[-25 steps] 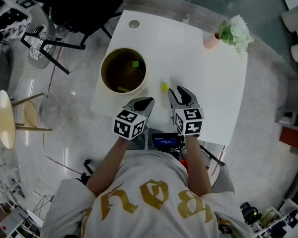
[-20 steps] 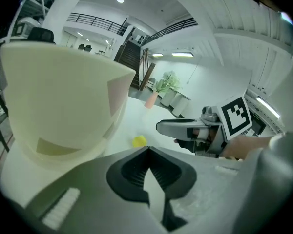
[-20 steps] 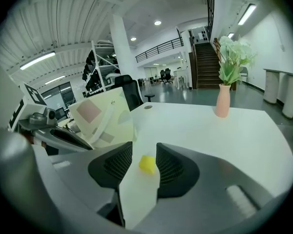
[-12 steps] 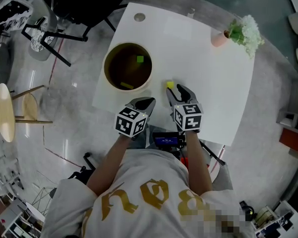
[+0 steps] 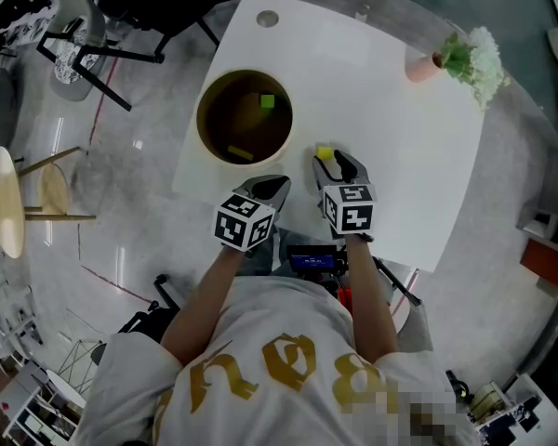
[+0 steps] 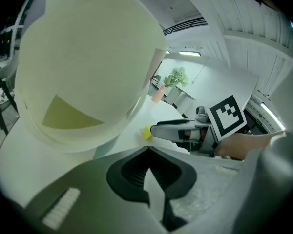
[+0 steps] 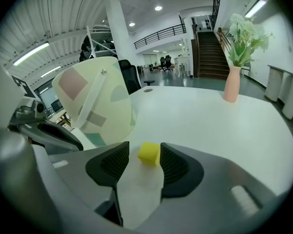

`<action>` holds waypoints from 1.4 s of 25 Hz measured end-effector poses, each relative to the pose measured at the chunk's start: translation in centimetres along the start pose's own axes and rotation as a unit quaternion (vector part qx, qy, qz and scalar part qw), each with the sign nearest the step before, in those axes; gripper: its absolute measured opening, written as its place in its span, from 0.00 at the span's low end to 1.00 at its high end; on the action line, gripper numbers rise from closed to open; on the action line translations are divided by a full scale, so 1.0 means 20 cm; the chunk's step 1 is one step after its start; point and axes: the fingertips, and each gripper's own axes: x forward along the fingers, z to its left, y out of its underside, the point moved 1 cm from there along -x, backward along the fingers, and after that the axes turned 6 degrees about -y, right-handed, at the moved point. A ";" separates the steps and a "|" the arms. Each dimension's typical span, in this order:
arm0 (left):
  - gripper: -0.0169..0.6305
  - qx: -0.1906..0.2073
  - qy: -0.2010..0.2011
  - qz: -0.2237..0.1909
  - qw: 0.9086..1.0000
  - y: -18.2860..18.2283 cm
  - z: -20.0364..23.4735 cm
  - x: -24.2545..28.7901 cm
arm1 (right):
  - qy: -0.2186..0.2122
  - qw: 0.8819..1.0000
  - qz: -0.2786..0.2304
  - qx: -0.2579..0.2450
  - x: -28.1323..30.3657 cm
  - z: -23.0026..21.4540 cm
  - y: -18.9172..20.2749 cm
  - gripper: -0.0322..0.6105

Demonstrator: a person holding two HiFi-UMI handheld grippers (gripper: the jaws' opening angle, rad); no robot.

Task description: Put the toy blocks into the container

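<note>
A yellow block (image 5: 325, 153) lies on the white table (image 5: 400, 156), just right of the round cream container (image 5: 211, 147). Inside the container are a green block (image 5: 268, 101) and a yellowish piece (image 5: 240, 153). My right gripper (image 5: 331, 163) is open; its jaws have just been opening. In the right gripper view the yellow block (image 7: 149, 153) sits between the tips of the right gripper (image 7: 144, 150), close to the right-hand pad, unpressed. My left gripper (image 5: 277, 186) hovers shut and empty near the container. The left gripper (image 6: 147, 150) faces the container wall (image 6: 88, 67).
A pink vase with white flowers (image 5: 465, 59) stands at the table's far right corner. A small round fitting (image 5: 268, 18) sits at the far edge. Chairs (image 5: 93, 35) and a wooden stool (image 5: 5, 203) stand on the floor to the left.
Both grippers have sunk toward the table. The right one has moved forward until its jaws straddle the yellow block, and the jaws stand wider than before.
</note>
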 end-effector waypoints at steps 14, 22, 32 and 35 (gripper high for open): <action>0.03 -0.013 -0.002 0.001 1.000 0.00 0.05 0.01 | 0.022 0.999 0.030 0.009 0.09 -0.03 0.05 0.41; 0.03 -0.015 -0.001 -0.001 1.000 0.00 0.06 -0.01 | 0.022 0.999 0.028 0.005 0.08 -0.02 0.04 0.32; 0.03 -0.013 0.000 -0.009 1.000 -0.03 0.06 -0.01 | 0.018 1.000 0.012 0.005 0.05 -0.01 0.01 0.32; 0.03 -0.011 0.003 -0.013 1.000 -0.05 0.04 -0.02 | 0.020 1.000 0.007 0.006 0.03 0.00 0.00 0.32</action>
